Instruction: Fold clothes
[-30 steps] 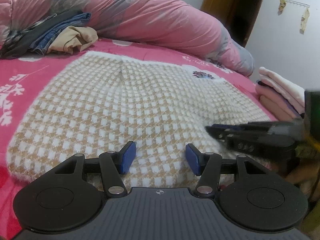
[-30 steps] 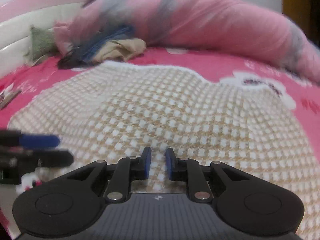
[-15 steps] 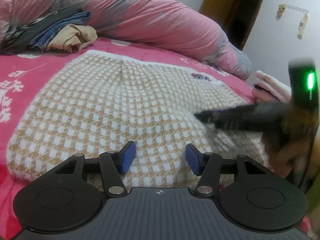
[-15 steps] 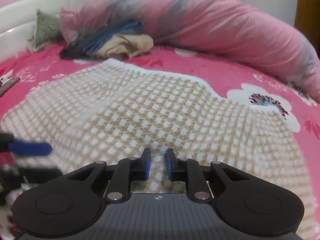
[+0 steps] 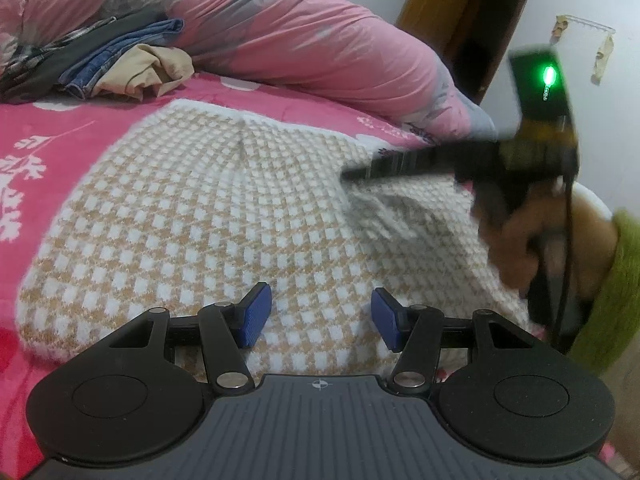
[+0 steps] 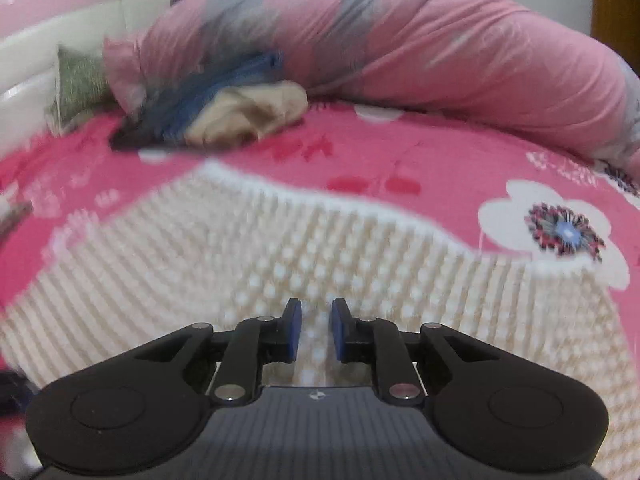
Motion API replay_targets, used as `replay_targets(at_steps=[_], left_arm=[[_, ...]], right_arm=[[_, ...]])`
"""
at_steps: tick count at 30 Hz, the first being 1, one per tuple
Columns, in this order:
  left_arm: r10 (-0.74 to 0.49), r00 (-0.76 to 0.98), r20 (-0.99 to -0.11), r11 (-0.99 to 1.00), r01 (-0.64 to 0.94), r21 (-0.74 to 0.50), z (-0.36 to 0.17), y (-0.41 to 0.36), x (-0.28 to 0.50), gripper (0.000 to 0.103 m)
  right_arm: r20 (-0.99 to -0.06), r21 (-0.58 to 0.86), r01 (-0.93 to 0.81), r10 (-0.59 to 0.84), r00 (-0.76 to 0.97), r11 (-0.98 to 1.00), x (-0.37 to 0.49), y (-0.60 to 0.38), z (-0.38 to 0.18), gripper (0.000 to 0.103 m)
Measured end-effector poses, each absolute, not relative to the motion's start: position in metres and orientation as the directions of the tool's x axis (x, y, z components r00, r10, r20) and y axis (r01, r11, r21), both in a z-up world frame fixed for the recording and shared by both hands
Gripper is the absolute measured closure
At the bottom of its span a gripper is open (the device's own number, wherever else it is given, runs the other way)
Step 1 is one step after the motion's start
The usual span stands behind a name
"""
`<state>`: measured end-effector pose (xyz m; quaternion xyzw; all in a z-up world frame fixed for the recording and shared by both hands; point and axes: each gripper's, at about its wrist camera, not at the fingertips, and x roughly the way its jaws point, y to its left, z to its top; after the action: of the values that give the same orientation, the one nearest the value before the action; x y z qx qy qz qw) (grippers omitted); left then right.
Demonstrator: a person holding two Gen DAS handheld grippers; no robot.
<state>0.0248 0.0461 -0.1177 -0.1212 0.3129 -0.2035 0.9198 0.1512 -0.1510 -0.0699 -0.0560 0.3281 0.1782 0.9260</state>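
On the pink floral bedspread [image 5: 52, 128] lies the tan-and-white checked knit sweater [image 5: 192, 216], spread across the middle of the bed. Left gripper [image 5: 316, 318] hovers low over the sweater's near hem at 6 o'clock, its blue pads wide apart and holding nothing. At 3 o'clock in the left wrist view, the right gripper [image 5: 360, 170], blurred, has a fold of the sweater's right side raised off the bed; its own camera shows the fingers [image 6: 294, 330] nearly closed with knit fabric between them. A person's hand [image 5: 520, 236] in a green sleeve [image 5: 608, 292] grips its handle. Toward 11 o'clock sits a heap of unfolded clothes [image 5: 120, 68] against a rolled pink quilt [image 5: 304, 36].
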Motion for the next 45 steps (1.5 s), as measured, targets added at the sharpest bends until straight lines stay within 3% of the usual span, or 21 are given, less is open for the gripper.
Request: replay_targets(at_steps=[2,6,10,15,19,27,32,37,40,42,45], left_arm=[[-0.450,0.723,-0.525,0.888,0.302,-0.346,-0.118,0.045,0.024,0.048],[-0.448,0.726,-0.522,0.888,0.298,-0.349,-0.117,0.045,0.024,0.048],[-0.451,0.724,-0.521,0.887,0.302,-0.349,-0.116,0.046,0.022,0.048],[-0.443,0.730,-0.520,0.890,0.288,-0.354,-0.115,0.049,0.018,0.048],[-0.433,0.732,-0.525,0.893,0.268,-0.362,-0.111,0.054,0.014,0.048],[-0.404,0.761,-0.508,0.895,0.213,-0.392,-0.104,0.078,0.006,0.048],[-0.340,0.783,-0.521,0.915,0.148,-0.374,-0.101,0.092,0.008,0.048],[-0.315,0.795,-0.518,0.919,0.120,-0.375,-0.097,0.097,0.005,0.048],[-0.294,0.803,-0.519,0.927,0.108,-0.358,-0.095,0.097,0.003,0.048],[-0.280,0.808,-0.519,0.932,0.100,-0.347,-0.094,0.097,0.002,0.048],[-0.259,0.815,-0.519,0.940,0.088,-0.331,-0.092,0.096,0.000,0.048]], right_arm=[[-0.601,0.006,-0.335,0.271,0.752,0.942,0.164,-0.151,-0.065,0.086],[-0.636,0.030,-0.315,0.261,0.726,0.949,0.196,-0.152,-0.116,0.086],[-0.660,-0.043,-0.315,0.209,0.722,0.948,0.195,-0.137,-0.103,0.085],[-0.636,0.128,-0.316,0.323,0.701,0.940,0.202,-0.136,-0.090,0.085],[-0.626,-0.046,-0.377,0.267,0.732,0.925,0.190,-0.109,-0.122,0.086],[-0.572,0.008,-0.412,0.343,0.745,0.911,0.135,-0.130,-0.090,0.086],[-0.543,-0.230,-0.452,0.272,0.794,0.862,0.106,-0.104,-0.124,0.087],[-0.479,-0.148,-0.447,0.332,0.813,0.882,0.080,-0.117,-0.100,0.089],[-0.530,-0.119,-0.524,0.392,0.752,0.843,0.056,-0.115,-0.113,0.088],[-0.503,-0.180,-0.534,0.389,0.772,0.826,0.041,-0.111,-0.136,0.088],[-0.501,-0.125,-0.520,0.398,0.769,0.845,0.042,-0.114,-0.122,0.089]])
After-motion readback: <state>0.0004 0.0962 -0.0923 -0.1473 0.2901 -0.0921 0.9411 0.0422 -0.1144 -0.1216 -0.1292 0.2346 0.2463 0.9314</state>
